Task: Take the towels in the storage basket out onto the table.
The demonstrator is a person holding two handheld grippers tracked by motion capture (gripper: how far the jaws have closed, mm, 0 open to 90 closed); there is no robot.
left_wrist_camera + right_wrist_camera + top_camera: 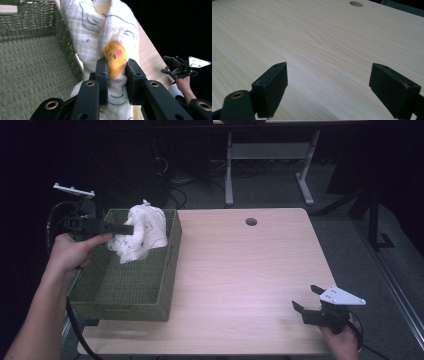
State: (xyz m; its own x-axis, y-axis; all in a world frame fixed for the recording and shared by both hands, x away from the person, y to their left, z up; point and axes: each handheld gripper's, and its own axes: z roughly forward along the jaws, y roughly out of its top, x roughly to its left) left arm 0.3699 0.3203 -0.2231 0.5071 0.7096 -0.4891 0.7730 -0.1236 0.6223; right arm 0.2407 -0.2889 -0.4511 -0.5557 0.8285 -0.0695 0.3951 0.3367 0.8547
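Dark surroundings are seen behind a pale wooden table (240,270), with the legs of a grey frame (270,165) standing on the floor beyond its far edge. At the left end of the table a green woven basket (120,290) is placed, rectangular and open at the top. Over the basket's far right corner a white cloth (142,232) is held up, bunched and crumpled, printed with blue outlines and an orange patch with a pink dot (115,60). The cloth is gripped by the left gripper (127,229), which is held in the left hand (75,250) above the basket's left side; in the left gripper view its jaws are seen clenched on a fold of the cloth at the orange patch, with the basket's woven floor below and to the left. Near the far edge of the table, right of centre, a round hole (251,222) is cut through the top. At the near right corner of the table the right gripper (307,300) is held low in the right hand (342,340), apart from everything else. Its jaws are spread wide with nothing between them, and bare wood is seen beneath them in the right gripper view.
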